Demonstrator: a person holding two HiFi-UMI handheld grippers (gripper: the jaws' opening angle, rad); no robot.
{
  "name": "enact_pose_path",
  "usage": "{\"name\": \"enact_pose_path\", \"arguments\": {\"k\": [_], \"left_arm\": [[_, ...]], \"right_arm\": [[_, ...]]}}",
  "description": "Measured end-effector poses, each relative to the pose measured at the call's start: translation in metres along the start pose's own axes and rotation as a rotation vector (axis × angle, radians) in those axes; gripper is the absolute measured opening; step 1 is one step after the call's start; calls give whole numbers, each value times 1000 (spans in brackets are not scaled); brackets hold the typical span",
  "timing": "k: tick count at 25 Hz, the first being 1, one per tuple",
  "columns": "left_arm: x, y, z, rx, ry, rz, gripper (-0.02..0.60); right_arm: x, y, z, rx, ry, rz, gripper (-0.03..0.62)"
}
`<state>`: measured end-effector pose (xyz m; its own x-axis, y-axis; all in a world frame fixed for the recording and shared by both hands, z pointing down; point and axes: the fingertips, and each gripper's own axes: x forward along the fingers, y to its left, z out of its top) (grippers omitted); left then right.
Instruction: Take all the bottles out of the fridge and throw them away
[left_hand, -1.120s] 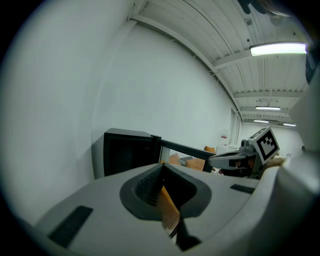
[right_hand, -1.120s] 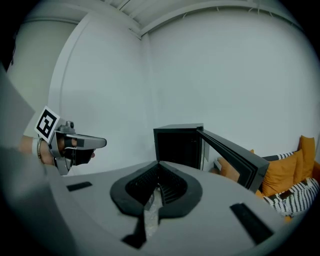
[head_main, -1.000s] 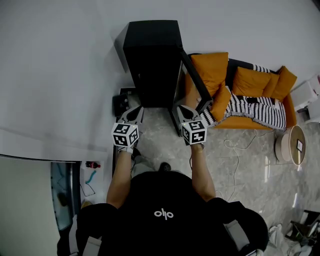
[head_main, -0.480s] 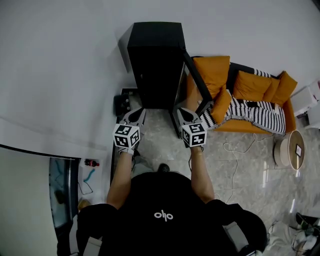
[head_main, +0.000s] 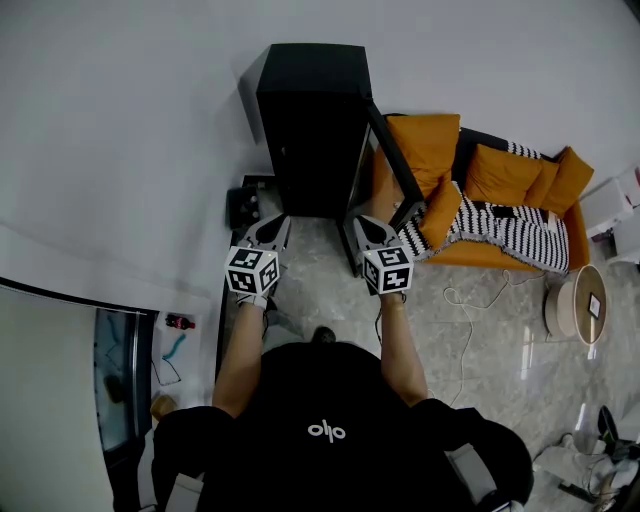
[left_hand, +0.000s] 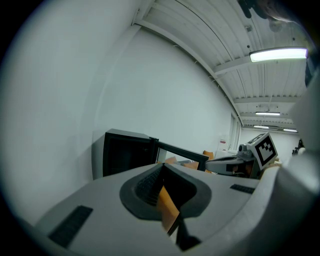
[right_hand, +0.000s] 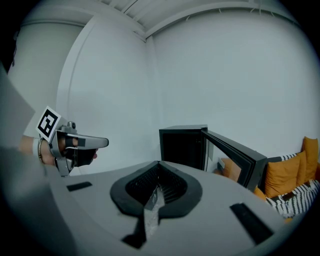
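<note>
The small black box-shaped fridge (head_main: 312, 120) stands open; its dark inside perhaps hides bottles, perhaps none. Pressed together, empty: left hand-held gripper (head_main: 270, 226), right hand-held gripper (head_main: 366, 226).

Fridge (head_main: 312, 125) stands against the wall, its door (head_main: 388, 165) swung open to its right. Sofa (head_main: 578, 220) sits right of the fridge along the same wall, with the open door between them. Cushions (head_main: 425, 140) are on the sofa, and a blanket (head_main: 510, 225) is draped over its seat. Round table (head_main: 565, 290) stands before the sofa's right end. Cable (head_main: 465, 300) lies on the floor (head_main: 500, 350) before the sofa. Small box (head_main: 243, 207) sits just left of the fridge. Left tool (head_main: 274, 224) and right tool (head_main: 364, 224) are side by side, apart, in front of the fridge, the right tool near the door's lower end.
</note>
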<state>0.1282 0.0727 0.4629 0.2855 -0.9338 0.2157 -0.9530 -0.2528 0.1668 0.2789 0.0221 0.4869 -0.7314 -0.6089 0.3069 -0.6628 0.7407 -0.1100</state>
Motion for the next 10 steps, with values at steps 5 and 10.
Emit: {"name": "enact_pose_path", "arguments": {"k": [5,10], "left_arm": [[2,-1,1,-4,-2,7,7],[6,-3,0,-4,-1,8,6]], "right_arm": [[0,-3,1,-1,-2,5,9],[0,-7,-1,-1,3,6,9]]}}
